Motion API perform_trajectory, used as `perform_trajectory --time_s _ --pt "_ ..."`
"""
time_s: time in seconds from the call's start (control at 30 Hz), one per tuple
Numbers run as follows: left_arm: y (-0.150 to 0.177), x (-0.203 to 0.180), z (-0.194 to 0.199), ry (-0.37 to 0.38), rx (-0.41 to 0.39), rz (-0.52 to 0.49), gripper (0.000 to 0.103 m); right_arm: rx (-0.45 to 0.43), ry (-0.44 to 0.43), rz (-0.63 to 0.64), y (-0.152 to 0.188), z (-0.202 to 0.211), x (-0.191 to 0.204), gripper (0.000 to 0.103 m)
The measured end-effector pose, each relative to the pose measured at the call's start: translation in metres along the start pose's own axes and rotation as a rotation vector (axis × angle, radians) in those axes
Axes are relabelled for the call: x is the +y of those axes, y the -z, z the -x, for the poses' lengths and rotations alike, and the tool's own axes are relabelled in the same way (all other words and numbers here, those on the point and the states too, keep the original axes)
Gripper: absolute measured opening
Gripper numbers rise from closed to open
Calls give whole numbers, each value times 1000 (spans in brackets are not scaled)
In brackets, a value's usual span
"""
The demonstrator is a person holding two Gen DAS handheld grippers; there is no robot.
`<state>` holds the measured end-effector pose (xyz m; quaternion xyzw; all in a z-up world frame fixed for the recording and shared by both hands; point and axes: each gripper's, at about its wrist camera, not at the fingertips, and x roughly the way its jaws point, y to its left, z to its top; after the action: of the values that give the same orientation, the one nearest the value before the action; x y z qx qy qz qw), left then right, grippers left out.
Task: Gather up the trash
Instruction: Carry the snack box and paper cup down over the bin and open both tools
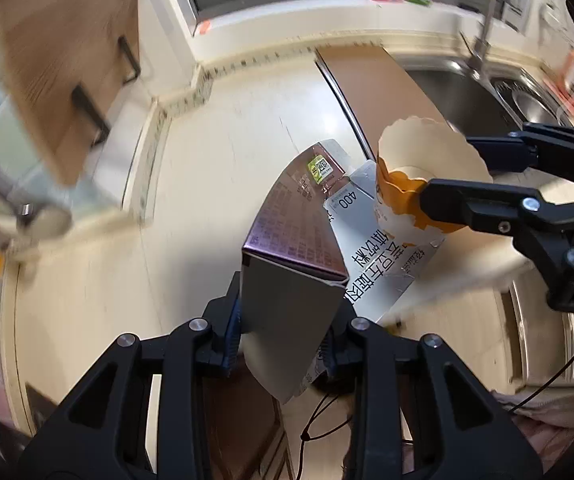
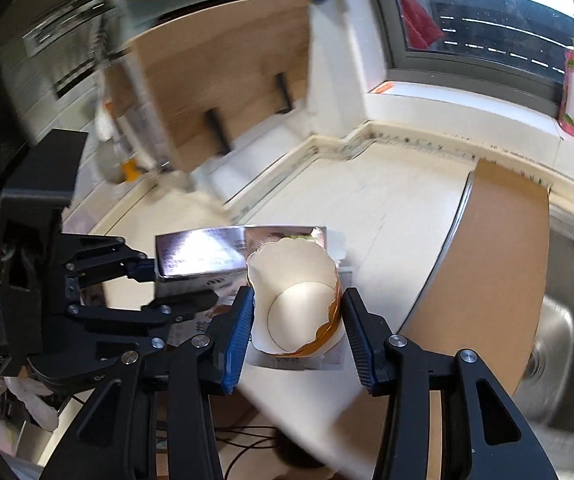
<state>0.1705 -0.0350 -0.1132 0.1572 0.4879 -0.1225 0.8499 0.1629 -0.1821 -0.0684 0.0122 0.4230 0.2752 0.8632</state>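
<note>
Left wrist view: silver carton (image 1: pixel 295 264) clamped in left tool (image 1: pixel 283 336), torn paper cup (image 1: pixel 427 168) in right tool (image 1: pixel 447 172).

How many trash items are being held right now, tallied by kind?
Silver drink carton, in the left tool: 1
Torn orange-and-white paper cup, in the right tool: 1
Total: 2

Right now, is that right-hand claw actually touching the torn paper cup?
Touching. In the left wrist view, the right gripper has fingers pressed on both sides of the paper cup.
</note>
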Motion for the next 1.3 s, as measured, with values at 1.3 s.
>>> perform_trajectory --time_s 1.3 --pt "371 -94 -324 82 522 354 29 468 112 -238 412 -228 19 47"
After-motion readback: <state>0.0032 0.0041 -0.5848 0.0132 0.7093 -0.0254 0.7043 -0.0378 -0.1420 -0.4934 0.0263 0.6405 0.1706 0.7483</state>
